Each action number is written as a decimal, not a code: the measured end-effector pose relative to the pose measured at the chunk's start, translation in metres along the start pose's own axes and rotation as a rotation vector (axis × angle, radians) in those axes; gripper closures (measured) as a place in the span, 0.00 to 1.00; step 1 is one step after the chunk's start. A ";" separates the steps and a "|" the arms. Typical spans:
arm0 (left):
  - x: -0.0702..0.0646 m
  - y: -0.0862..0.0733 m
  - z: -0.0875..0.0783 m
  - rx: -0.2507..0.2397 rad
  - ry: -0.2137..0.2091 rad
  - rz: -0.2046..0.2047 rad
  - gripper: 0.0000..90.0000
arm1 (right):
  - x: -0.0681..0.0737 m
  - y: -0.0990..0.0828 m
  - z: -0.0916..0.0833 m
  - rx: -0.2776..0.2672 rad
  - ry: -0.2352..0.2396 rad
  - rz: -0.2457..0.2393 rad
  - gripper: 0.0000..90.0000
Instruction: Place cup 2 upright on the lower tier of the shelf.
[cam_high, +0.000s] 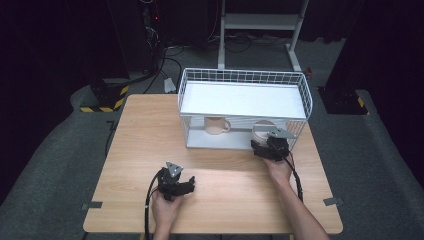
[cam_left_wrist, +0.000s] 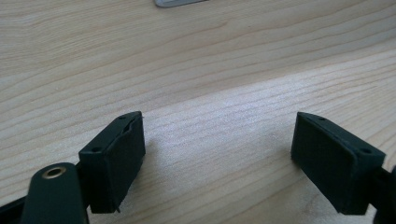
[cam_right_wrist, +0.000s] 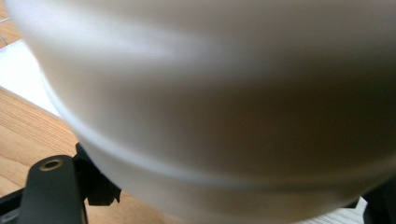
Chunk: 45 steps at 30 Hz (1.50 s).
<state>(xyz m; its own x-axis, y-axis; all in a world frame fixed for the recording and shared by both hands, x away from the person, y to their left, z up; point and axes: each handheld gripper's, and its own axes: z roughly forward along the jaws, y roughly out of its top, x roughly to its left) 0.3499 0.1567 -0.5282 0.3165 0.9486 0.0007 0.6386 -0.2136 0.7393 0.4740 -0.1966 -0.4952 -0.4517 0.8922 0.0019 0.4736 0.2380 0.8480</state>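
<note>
Left gripper (cam_left_wrist: 219, 154): jaws spread, idle above bare table (cam_high: 140, 150).
Right gripper (cam_high: 270, 146): apparently pinching white cup (cam_right_wrist: 224, 102) at rack (cam_high: 245, 100) lower shelf.
Progress: mug (cam_high: 216, 125) shelved; cup's direction unclear.

white wire rack (cam_high: 245, 95), cream mug (cam_high: 216, 125) — pale wood-grain table (cam_high: 150, 135), black grippers

A white wire rack (cam_high: 245, 100) stands at the far side of the wooden surface (cam_high: 150, 150). On its lower shelf a cream mug (cam_high: 216, 124) sits upright, handle to the right. A pale bowl-like vessel (cam_high: 261, 131) sits at the shelf's right end.
</note>
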 end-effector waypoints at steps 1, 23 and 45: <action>0.000 0.000 0.000 0.000 0.000 0.001 0.20 | 0.000 0.000 0.000 0.000 -0.001 0.000 0.21; 0.000 0.000 0.000 0.000 0.001 0.003 0.20 | -0.002 0.003 0.007 0.029 -0.004 0.035 0.17; 0.000 0.000 0.000 0.000 0.001 0.000 0.20 | 0.001 -0.010 -0.009 0.069 0.003 0.031 0.16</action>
<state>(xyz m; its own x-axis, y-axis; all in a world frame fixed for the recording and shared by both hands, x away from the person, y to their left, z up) 0.3498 0.1568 -0.5282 0.3161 0.9487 0.0010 0.6386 -0.2135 0.7393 0.4619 -0.2019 -0.4987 -0.4381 0.8984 0.0292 0.5384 0.2363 0.8089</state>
